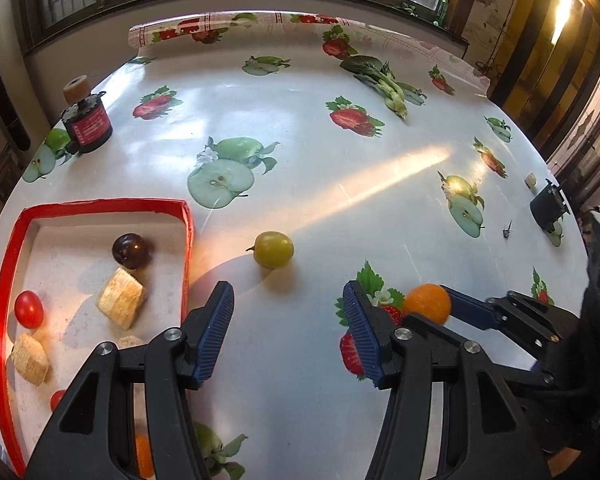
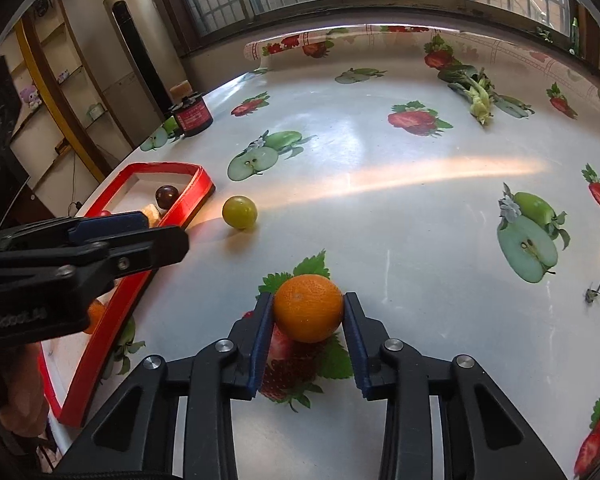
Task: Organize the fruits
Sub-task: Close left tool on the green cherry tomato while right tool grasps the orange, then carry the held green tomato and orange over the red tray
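My right gripper (image 2: 308, 312) has its fingers (image 2: 260, 340) clamped on the orange (image 2: 309, 307), one pad on each side, fruit low over the tabletop (image 2: 380, 208) above a printed strawberry. My left gripper (image 1: 288, 324) is spread wide, grasping nothing, next to the red tray (image 1: 186, 248). Green grape (image 1: 273, 249) sits on the tabletop just beside the tray's near corner, ahead of my left fingers (image 1: 216, 332). Tray holds a dark plum (image 1: 131, 251), cherry tomato (image 1: 29, 309), pale cut chunks (image 1: 121, 298). Leafy vegetable (image 2: 480, 94) far back, black jar (image 2: 192, 114) far left.
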